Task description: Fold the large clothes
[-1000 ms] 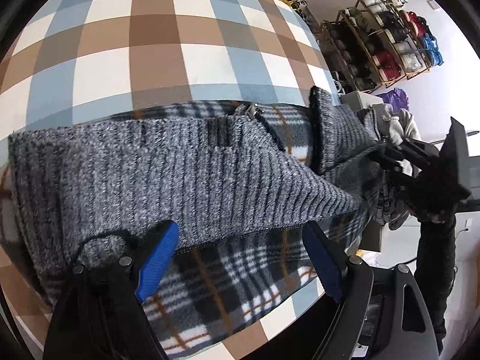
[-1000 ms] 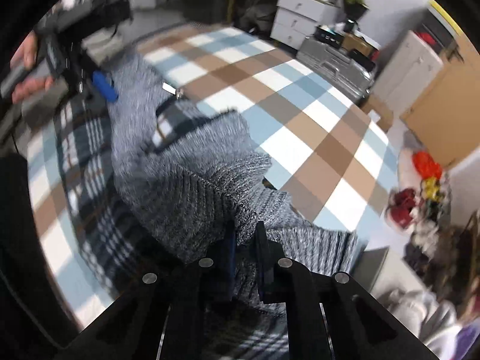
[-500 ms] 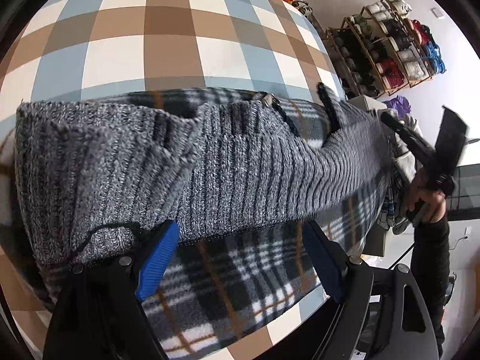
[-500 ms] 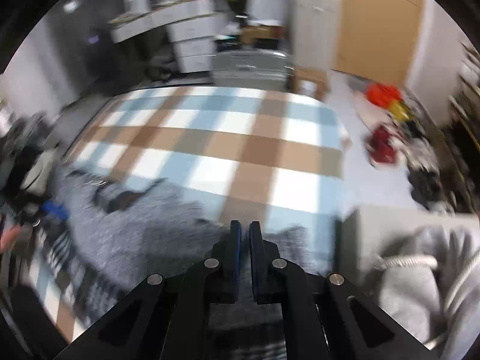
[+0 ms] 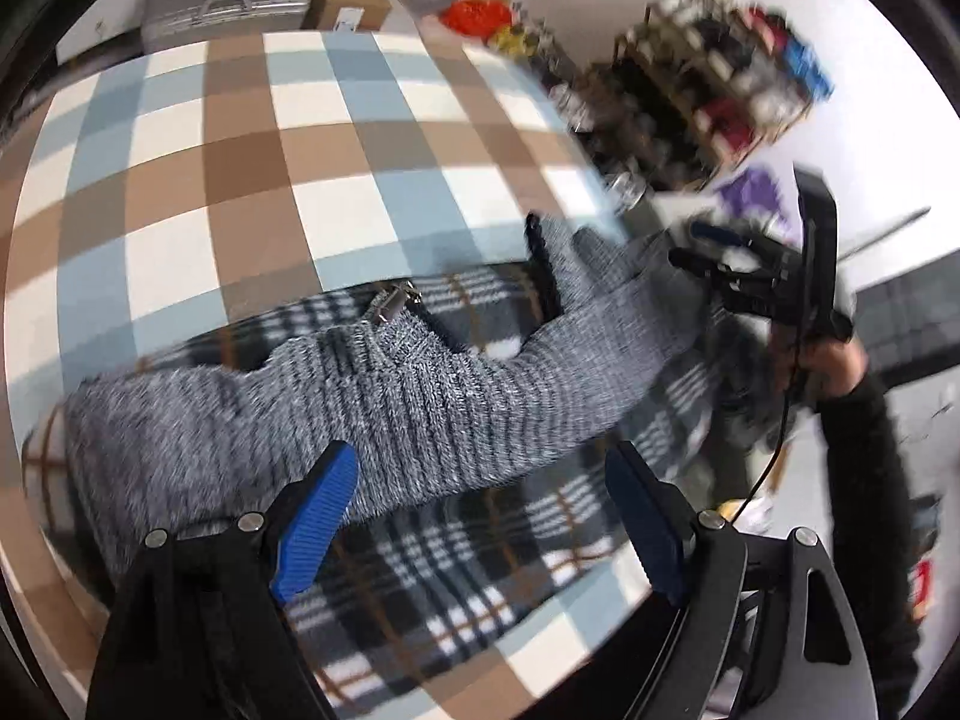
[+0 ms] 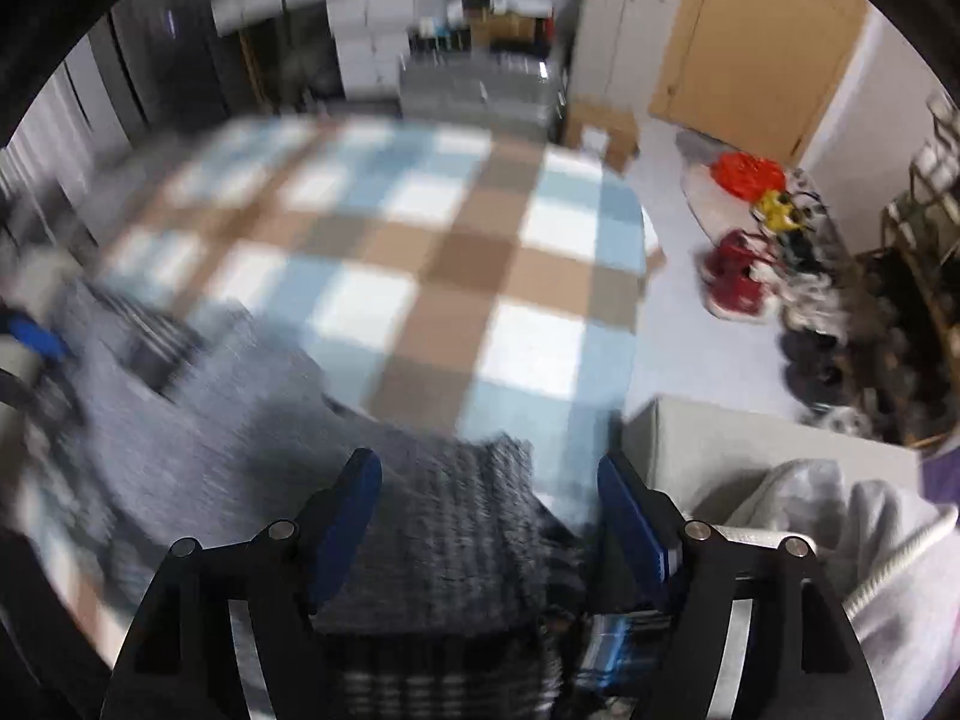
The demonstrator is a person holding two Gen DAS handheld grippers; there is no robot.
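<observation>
At the left of the left wrist view, the grey marled rib-knit jacket with a black, white and tan plaid fleece lining (image 5: 420, 396) lies across the near edge of the bench under its blue, brown and white checked cloth (image 5: 252, 180), its knitted sleeve running as a long band from left to right over the exposed lining. Your left claw (image 5: 480, 516) hangs above that band with its blue pads (image 5: 315, 519) spread wide and nothing between them, so it grips nothing. Treat this garment as thick, soft and limp: it will sag and drag its own weight when lifted, the knit will stretch if you pull on a single layer, and the fleece face should cling to itself, not slide. Pinch where layers double up, at a hem, cuff or folded edge, and take both knit and lining together. Mid-way along, near the far edge of the jacket, the small metal zip puller (image 5: 393, 303) marks the front opening; avoid clamping on it. Further right, the cuff end of the sleeve reaches your right claw (image 6: 486, 516), whose jaws are opening, with the knit lying loose between them, unpressed. Beyond it sits a light grey hooded garment with a white drawcord (image 6: 840, 516), off the bench edge.
</observation>
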